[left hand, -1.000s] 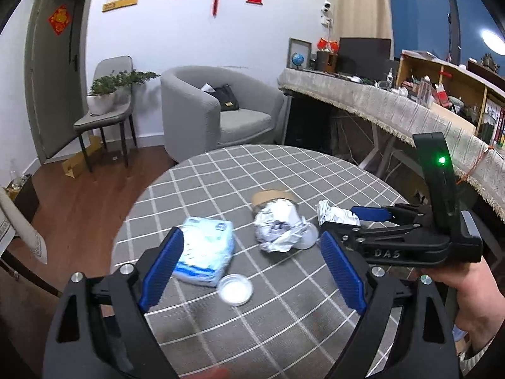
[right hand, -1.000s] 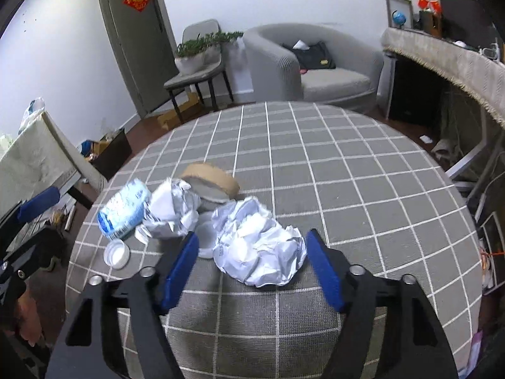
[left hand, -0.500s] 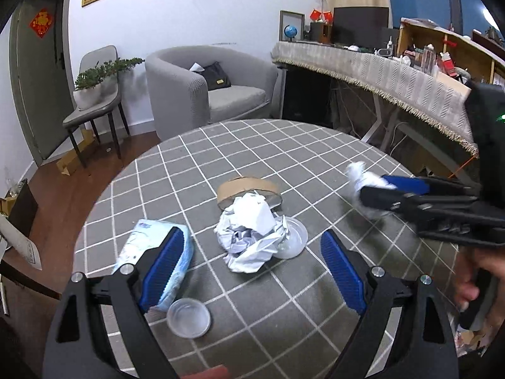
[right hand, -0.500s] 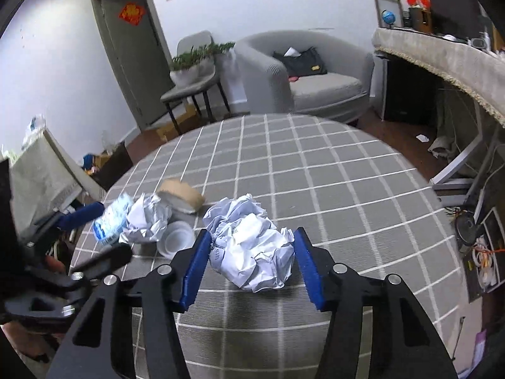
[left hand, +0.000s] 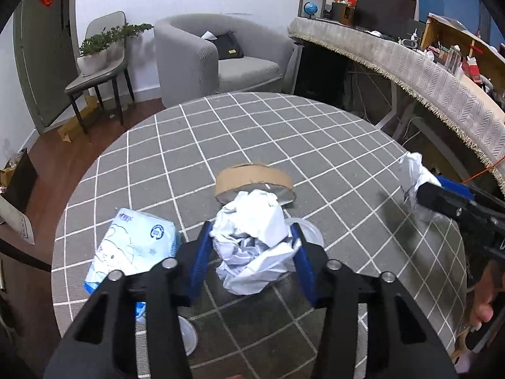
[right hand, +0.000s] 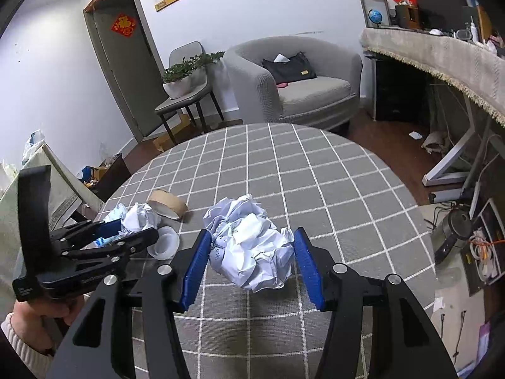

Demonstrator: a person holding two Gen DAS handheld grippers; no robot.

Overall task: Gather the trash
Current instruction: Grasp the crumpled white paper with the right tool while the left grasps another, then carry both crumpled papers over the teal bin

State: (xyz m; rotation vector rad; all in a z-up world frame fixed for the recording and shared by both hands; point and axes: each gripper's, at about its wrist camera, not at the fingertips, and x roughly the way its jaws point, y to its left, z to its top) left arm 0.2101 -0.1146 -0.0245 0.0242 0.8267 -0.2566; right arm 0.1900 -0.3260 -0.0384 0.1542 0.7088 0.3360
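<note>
Left wrist: left gripper point(left hand: 251, 255) closing on paper wad point(left hand: 254, 246); right gripper point(right hand: 251, 263) clamps second wad point(right hand: 249, 246).
Finish squeeze before lifting; avoid nearby plastic lid point(left hand: 311, 235).

White walls point(right hand: 284, 6) all around, with a dark wooden floor point(left hand: 63, 145) below. Against the far wall, a grey armchair point(right hand: 303, 85) with a black bag point(right hand: 288, 68) on the seat. Beside it, a grey chair point(left hand: 94, 72) carrying a potted plant point(right hand: 183, 77). To the left, a grey door point(right hand: 123, 72) with a red ornament point(right hand: 124, 25). On the right, a long counter point(left hand: 410, 66) under a fringed cloth, with a small globe point(right hand: 375, 17). In front, a round table point(left hand: 284, 132) in grey checked cloth.
</note>
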